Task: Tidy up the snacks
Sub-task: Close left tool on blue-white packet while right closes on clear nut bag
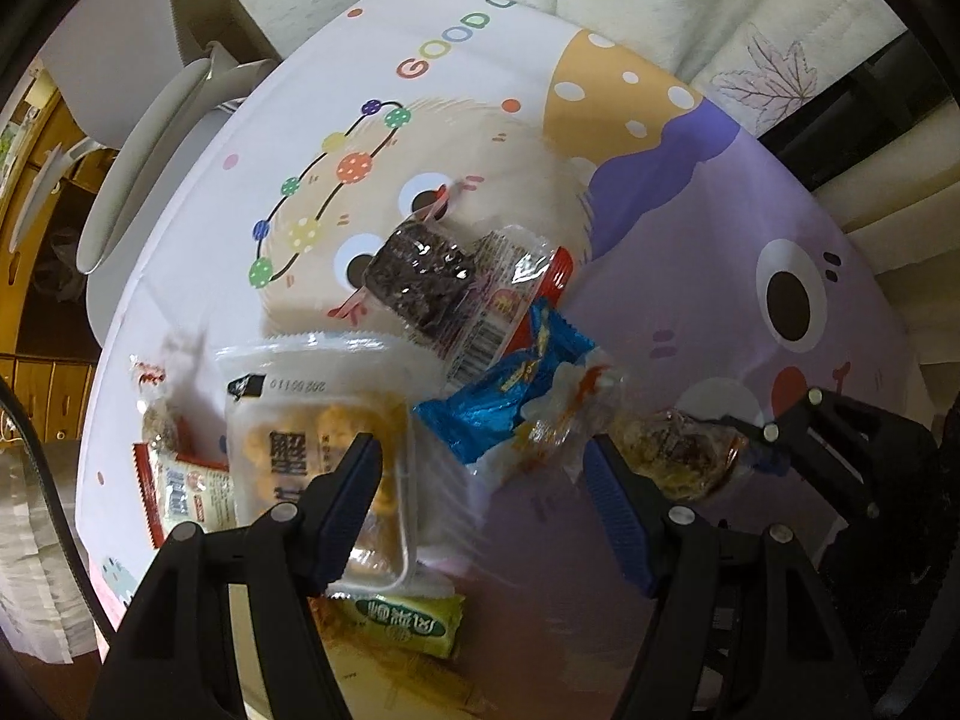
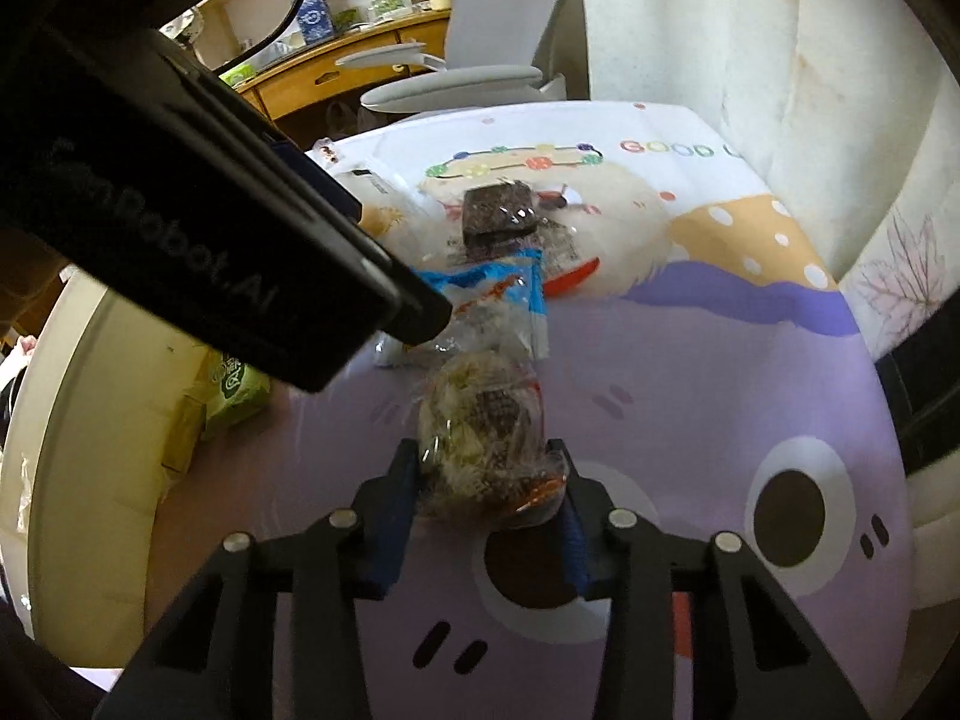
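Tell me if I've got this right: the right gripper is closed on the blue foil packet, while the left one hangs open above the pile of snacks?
Not quite. The right gripper is closed on a clear-wrapped nutty snack, not the blue foil packet, which lies farther back on the cartoon tablecloth. The right wrist view shows this. The left gripper does hang open above the pile.

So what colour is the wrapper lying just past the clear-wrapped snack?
Bright blue wrapper, with yellow print and some white; clearest in the left wrist view.

"GOOD" on the tablecloth (image 1: 690, 312)
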A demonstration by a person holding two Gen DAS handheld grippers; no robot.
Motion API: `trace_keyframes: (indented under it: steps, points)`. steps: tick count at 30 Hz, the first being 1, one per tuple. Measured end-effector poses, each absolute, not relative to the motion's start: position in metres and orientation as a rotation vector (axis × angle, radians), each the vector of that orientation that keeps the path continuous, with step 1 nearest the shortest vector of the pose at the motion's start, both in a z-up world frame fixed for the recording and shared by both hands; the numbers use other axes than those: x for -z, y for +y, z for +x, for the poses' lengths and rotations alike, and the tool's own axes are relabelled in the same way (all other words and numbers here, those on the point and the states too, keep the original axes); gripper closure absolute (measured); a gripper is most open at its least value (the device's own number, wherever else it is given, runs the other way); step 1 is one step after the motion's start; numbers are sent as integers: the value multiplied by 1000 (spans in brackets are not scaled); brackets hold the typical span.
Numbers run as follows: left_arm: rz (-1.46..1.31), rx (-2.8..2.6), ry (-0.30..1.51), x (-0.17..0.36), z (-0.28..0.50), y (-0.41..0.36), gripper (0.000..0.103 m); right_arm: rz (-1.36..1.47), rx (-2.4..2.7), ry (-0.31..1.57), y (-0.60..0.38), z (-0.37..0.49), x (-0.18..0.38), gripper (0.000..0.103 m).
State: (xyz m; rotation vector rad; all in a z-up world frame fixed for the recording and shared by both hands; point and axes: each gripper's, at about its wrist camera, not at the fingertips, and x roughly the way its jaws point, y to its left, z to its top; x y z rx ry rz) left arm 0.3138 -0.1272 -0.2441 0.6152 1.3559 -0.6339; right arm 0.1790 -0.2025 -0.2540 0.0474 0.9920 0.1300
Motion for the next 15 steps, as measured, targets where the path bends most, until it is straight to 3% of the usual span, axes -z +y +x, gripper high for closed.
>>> trace_keyframes:
  steps: [11,15]
  points:
    - [616,658,1336,252,310,-150,34,136,-54,1043,-235,171,252,68]
    - [624,640,1339,259,309,-157,44,153,-32,1052,-238,167,252,68]
